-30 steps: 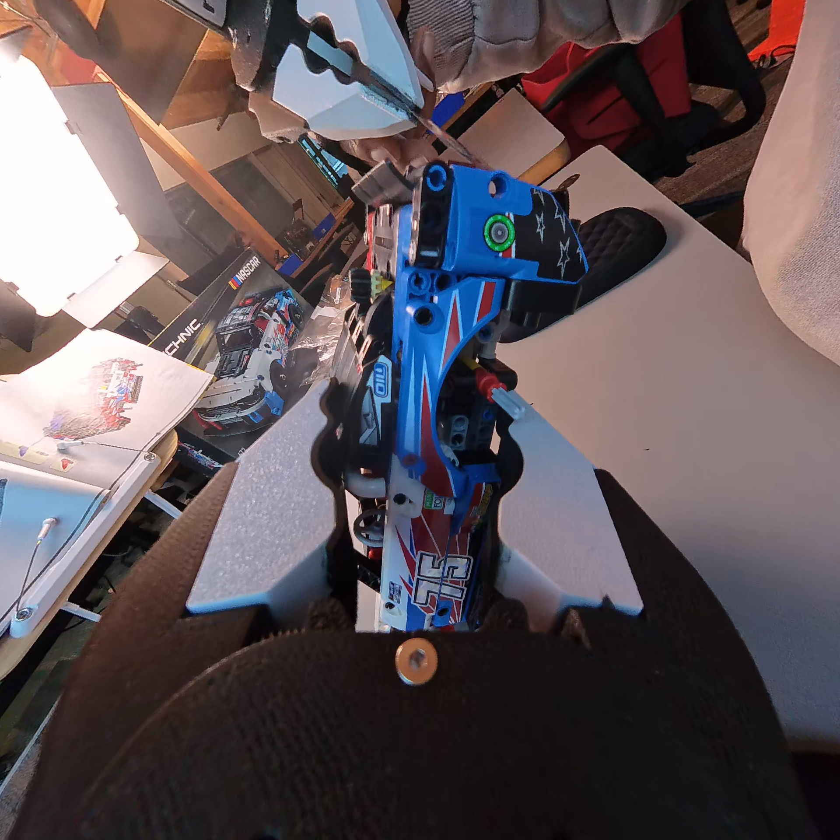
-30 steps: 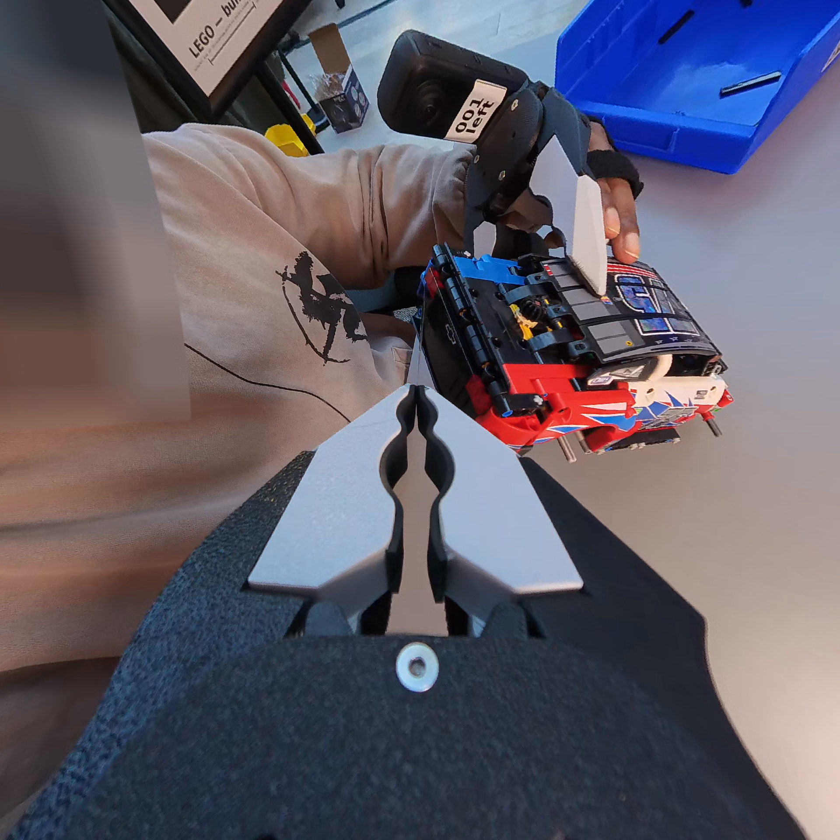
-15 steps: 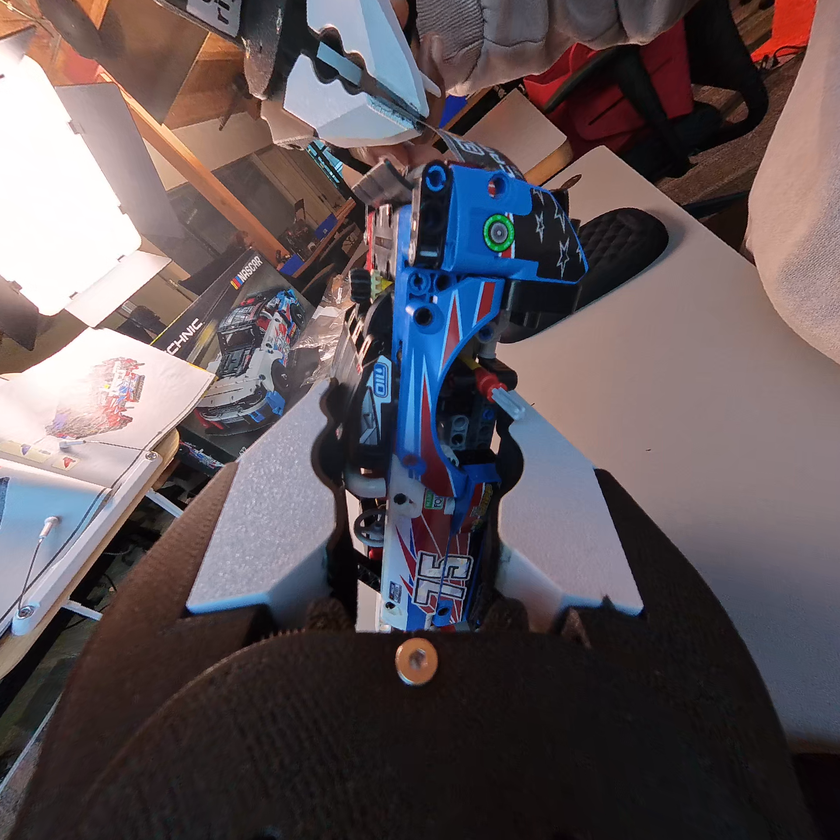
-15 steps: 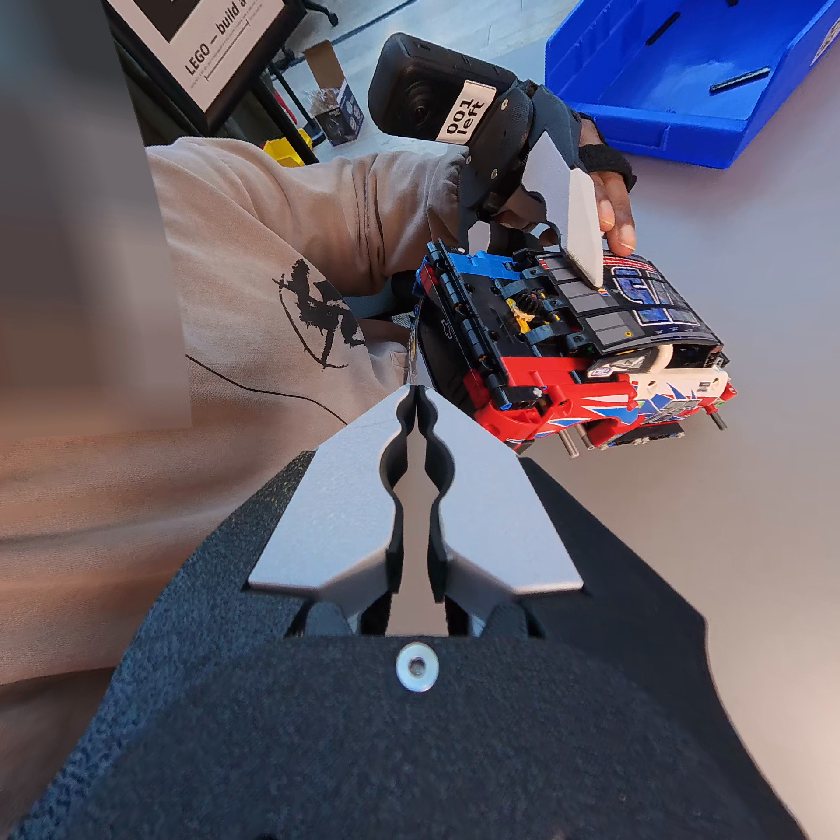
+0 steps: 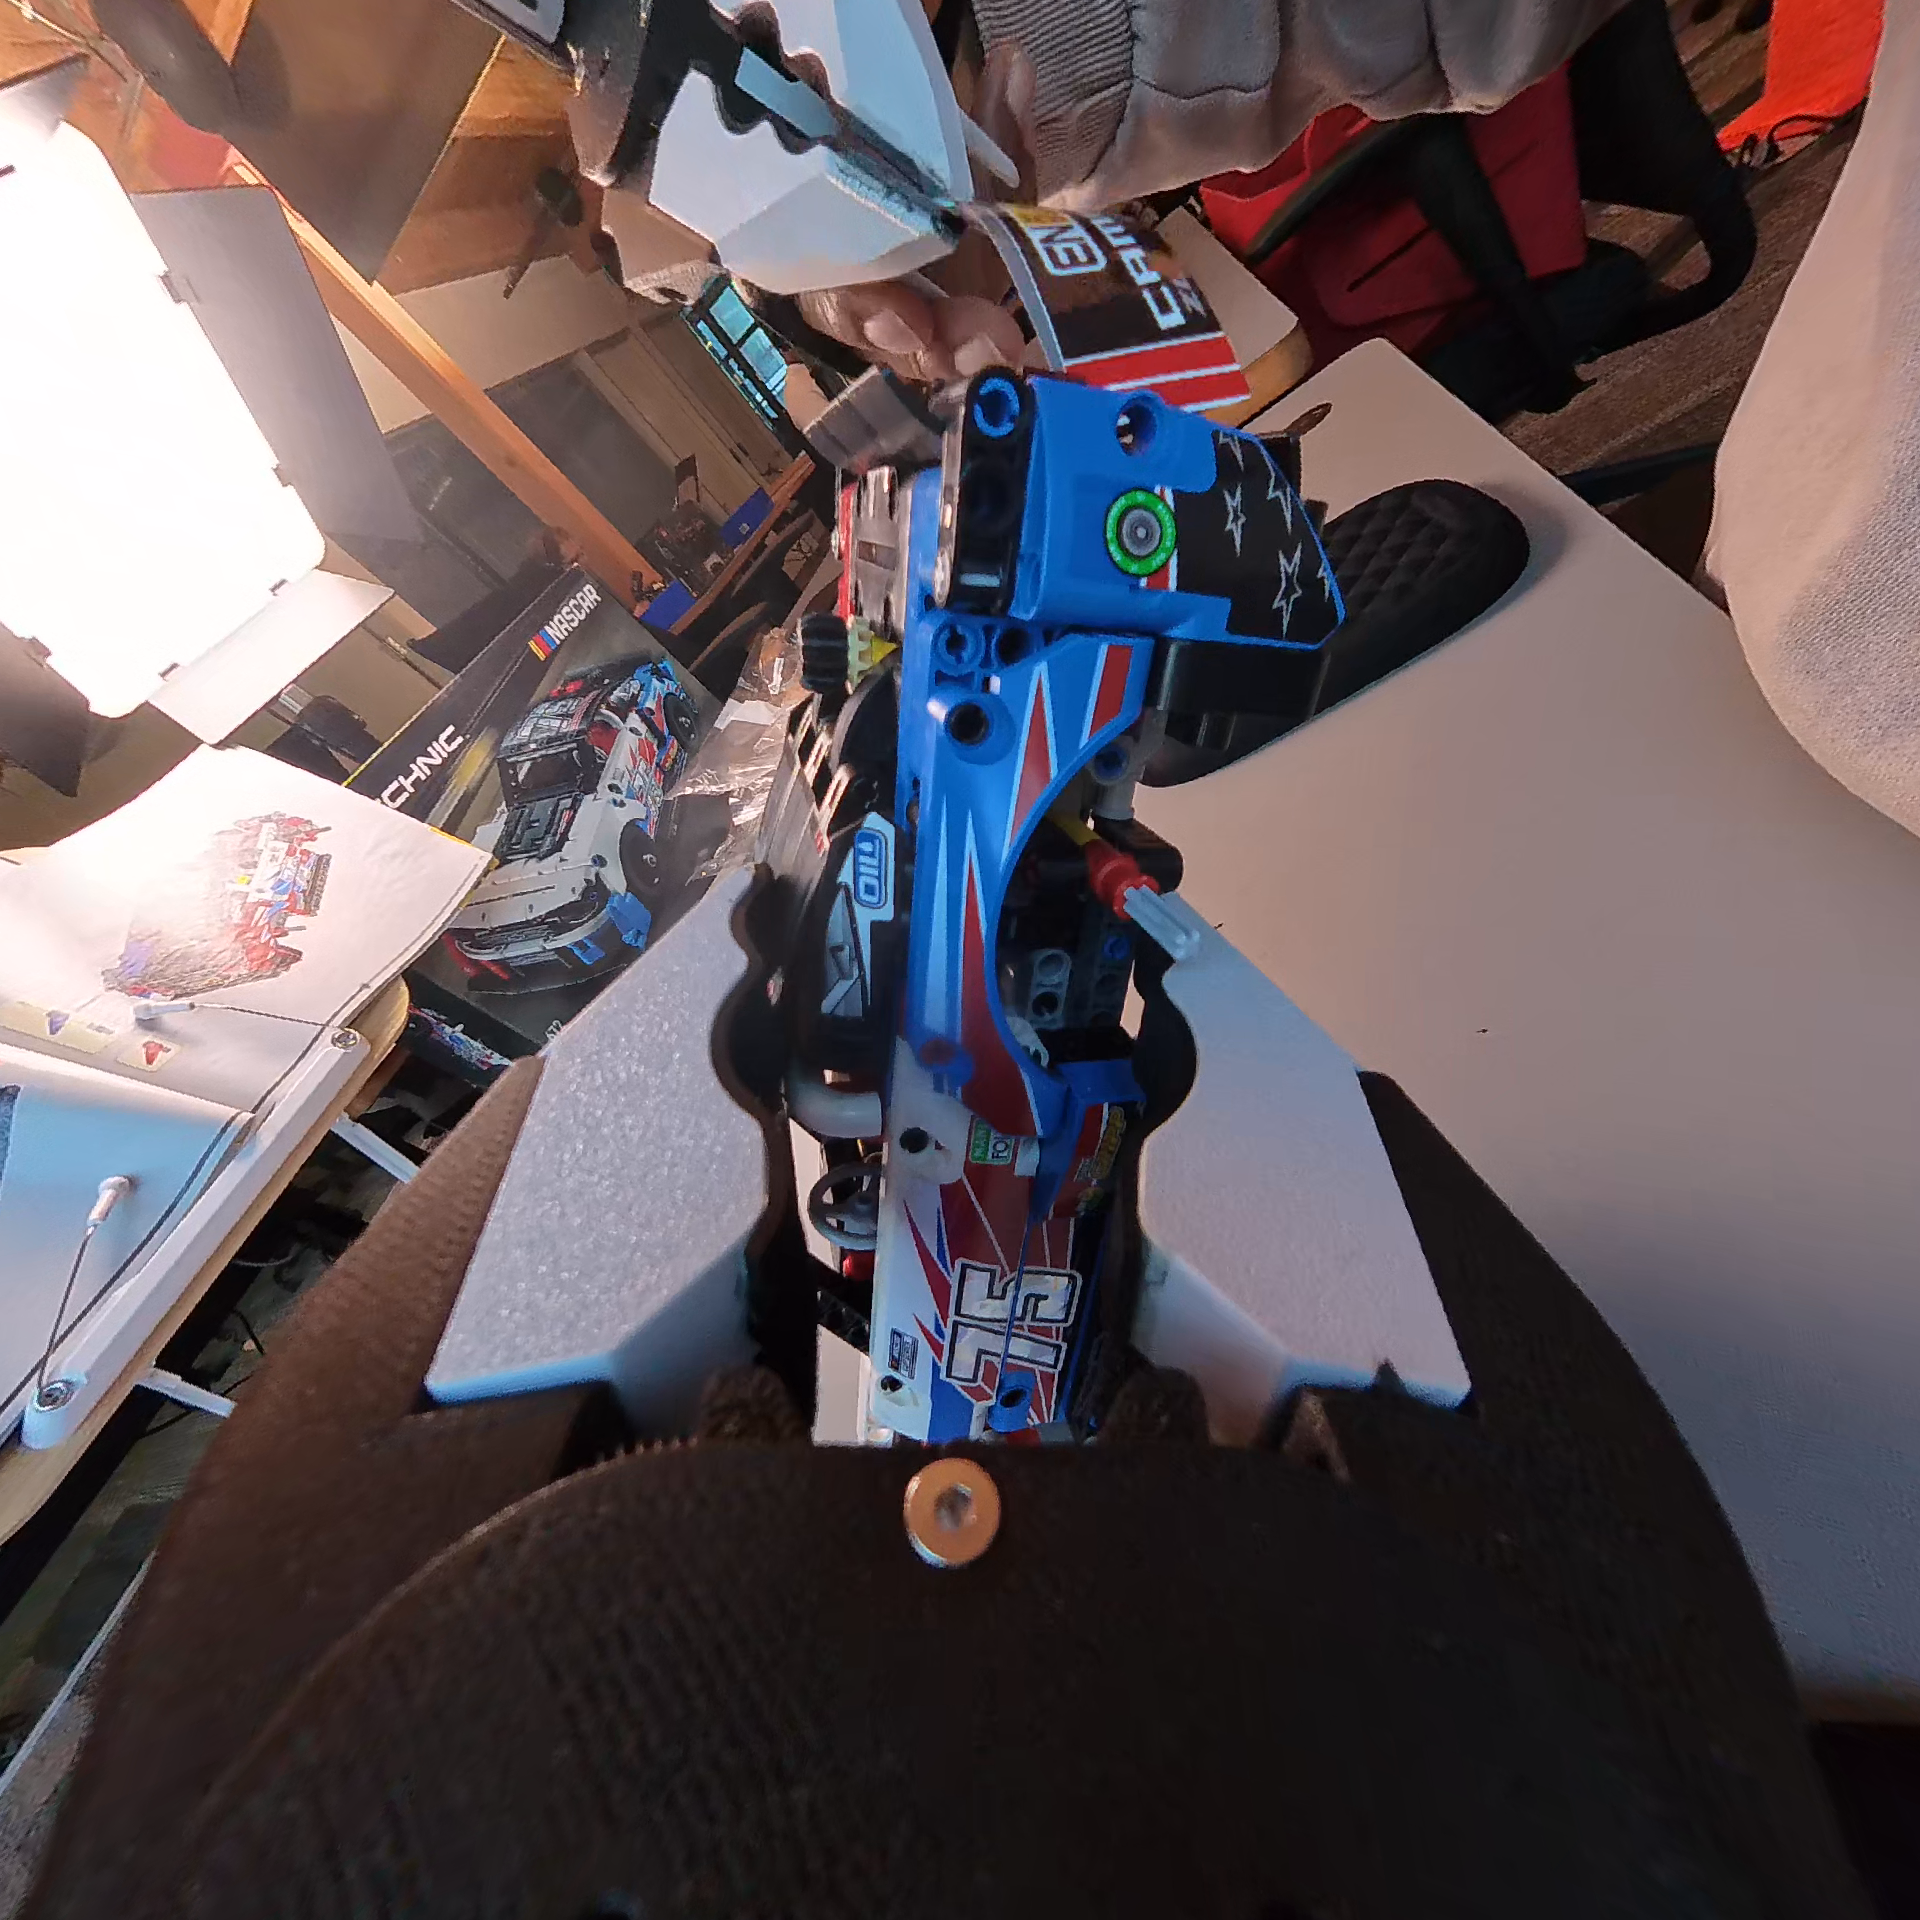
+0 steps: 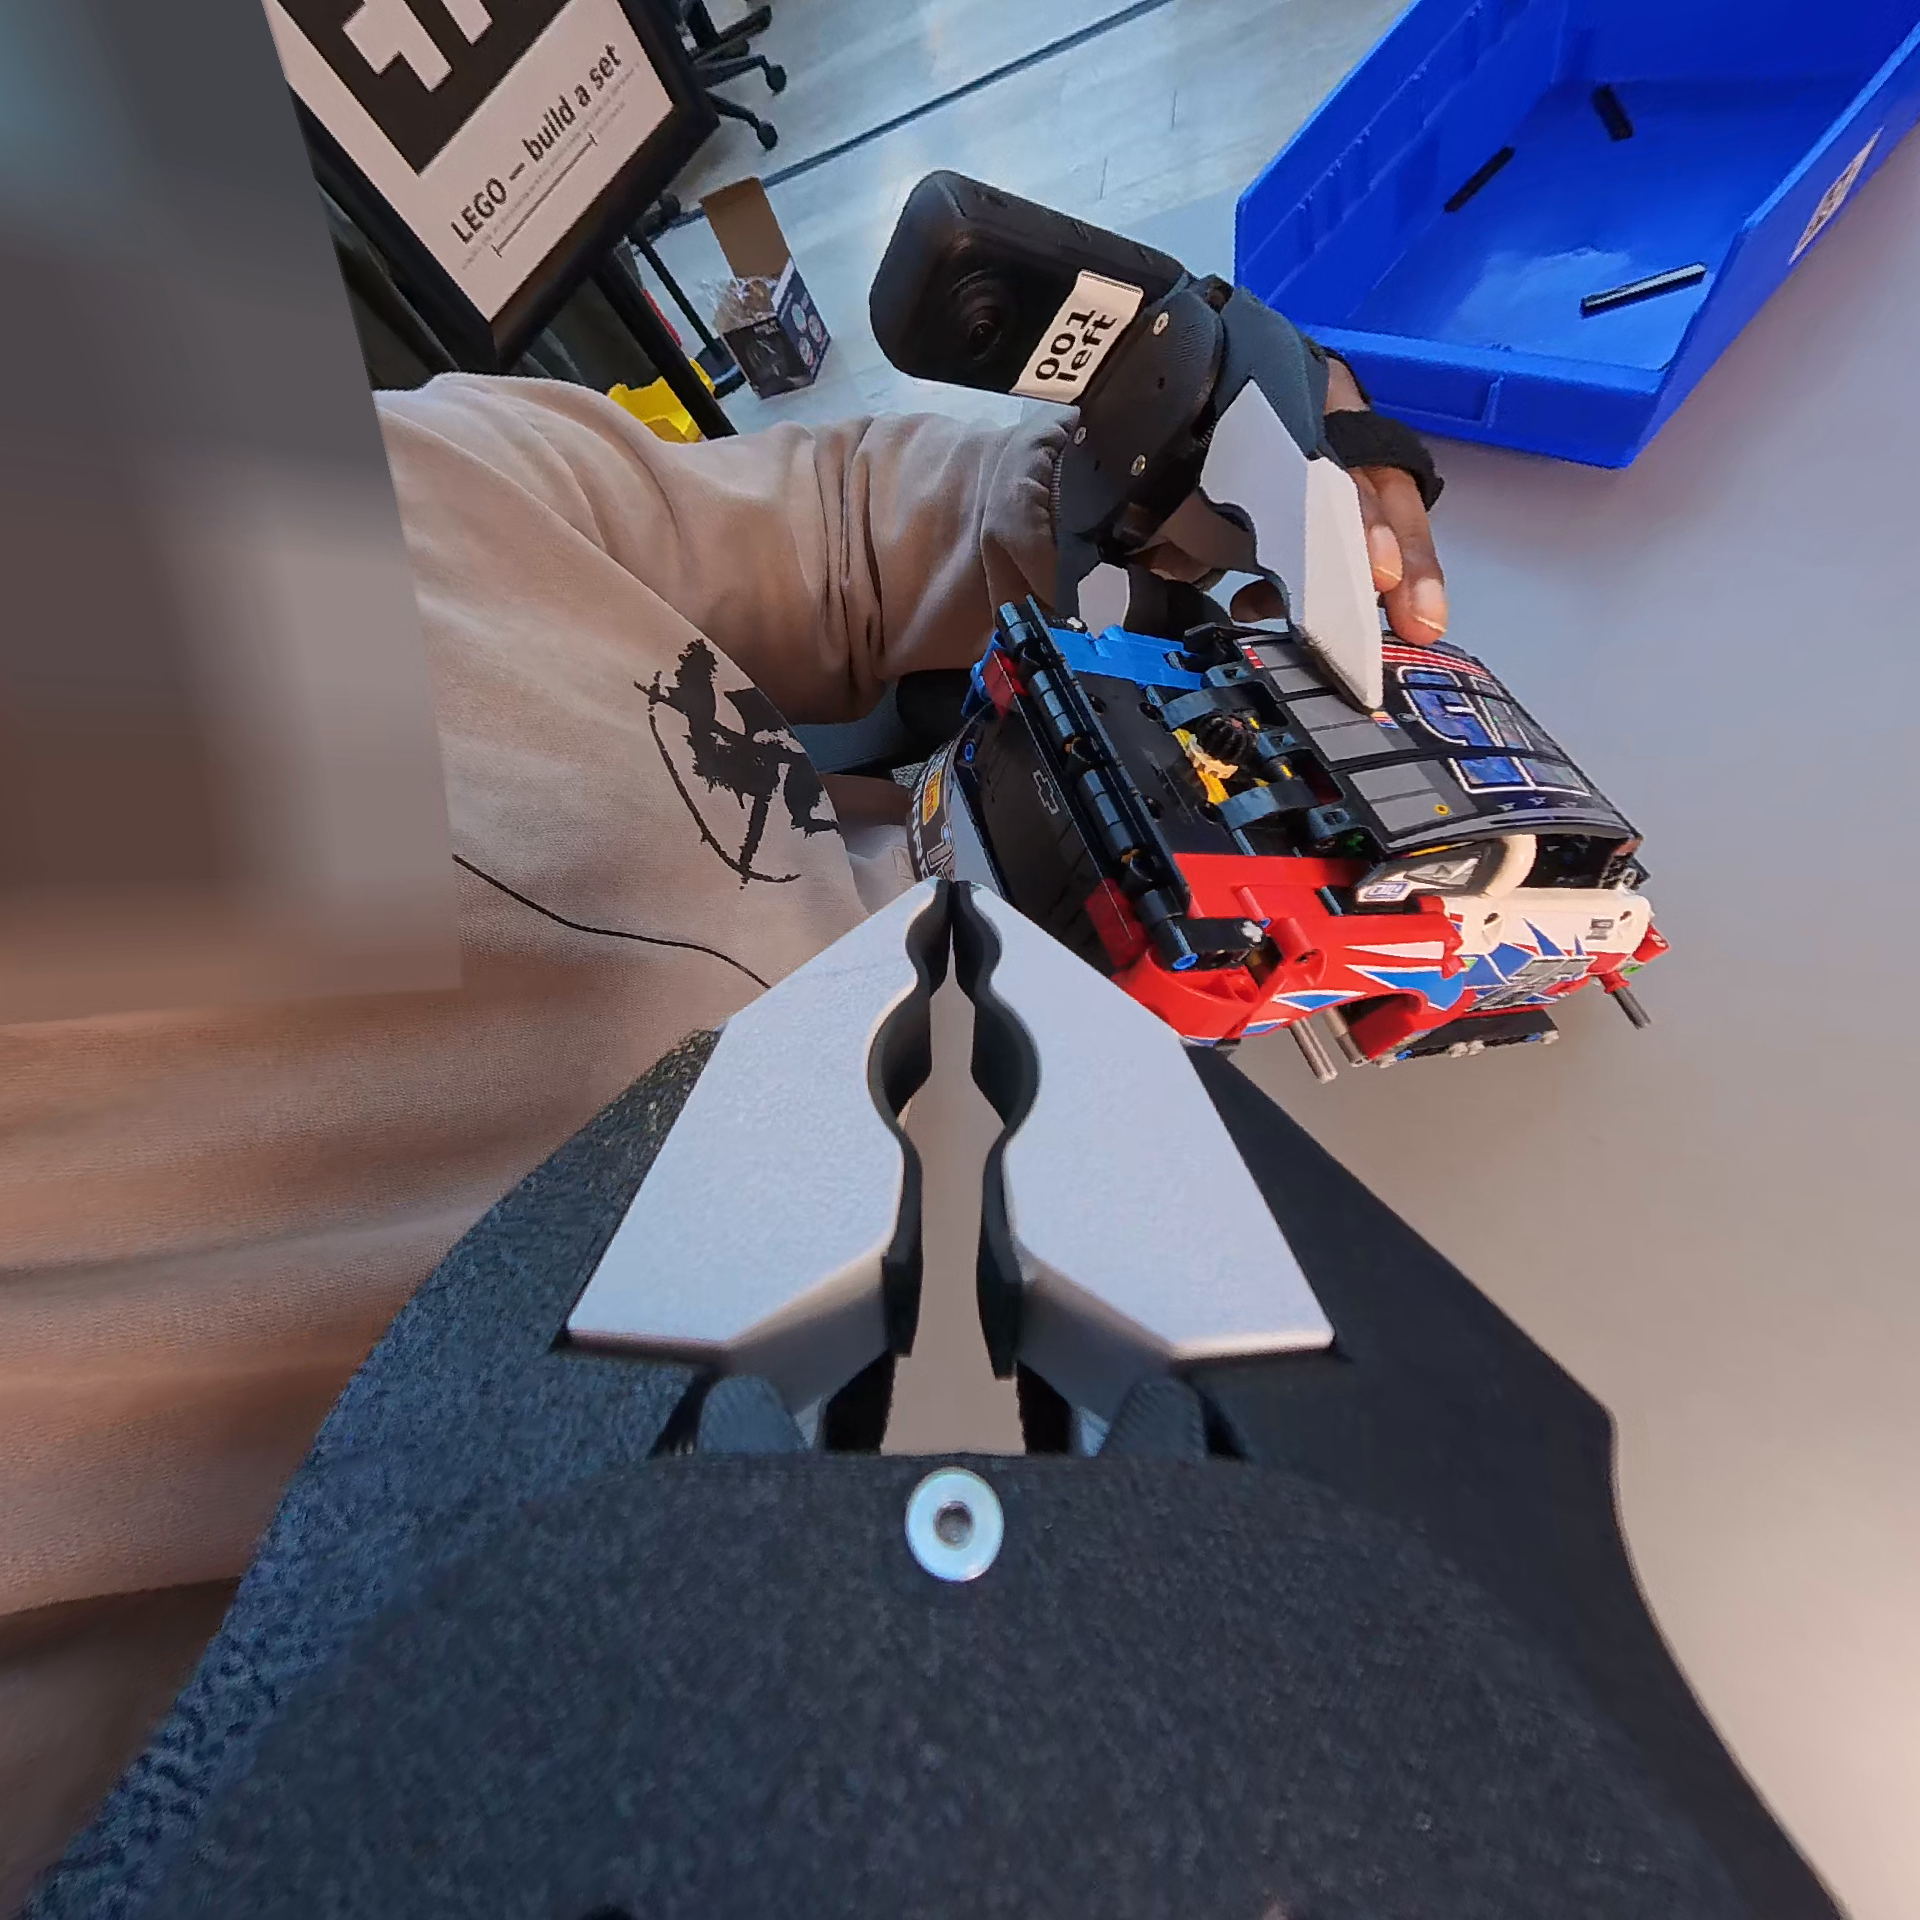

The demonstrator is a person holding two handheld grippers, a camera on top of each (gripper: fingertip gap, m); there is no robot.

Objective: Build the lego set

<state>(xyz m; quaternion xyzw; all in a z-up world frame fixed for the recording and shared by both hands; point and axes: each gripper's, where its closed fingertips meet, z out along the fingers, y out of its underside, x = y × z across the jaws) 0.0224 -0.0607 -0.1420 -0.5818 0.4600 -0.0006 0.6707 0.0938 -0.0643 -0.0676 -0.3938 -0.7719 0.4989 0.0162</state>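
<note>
The lego race car (image 5: 977, 831), blue, red and white, is clamped between the fingers of my left gripper (image 5: 961, 914), tilted on its side above the white table (image 5: 1558, 1091). In the right wrist view the car (image 6: 1299, 831) shows its black rear and red side, with the left gripper (image 6: 1226, 623) across its roof. My right gripper (image 6: 948, 896) is shut on a black and red sticker (image 5: 1132, 301). In the left wrist view the right gripper (image 5: 935, 197) holds that sticker just above the car's rear end.
A blue bin (image 6: 1610, 208) with a few black pieces stands at the table's far side. The set's box (image 5: 561, 790) and open instruction booklet (image 5: 239, 914) lie to the left. A black pad (image 5: 1423, 561) lies behind the car. A person's sleeve (image 6: 727, 540) is close by. About 11 cm separates my left fingertips from my right.
My right gripper has brought the sticker nearer the car's rear, so more of it shows in the left wrist view. The left gripper still holds the car in the same way.
</note>
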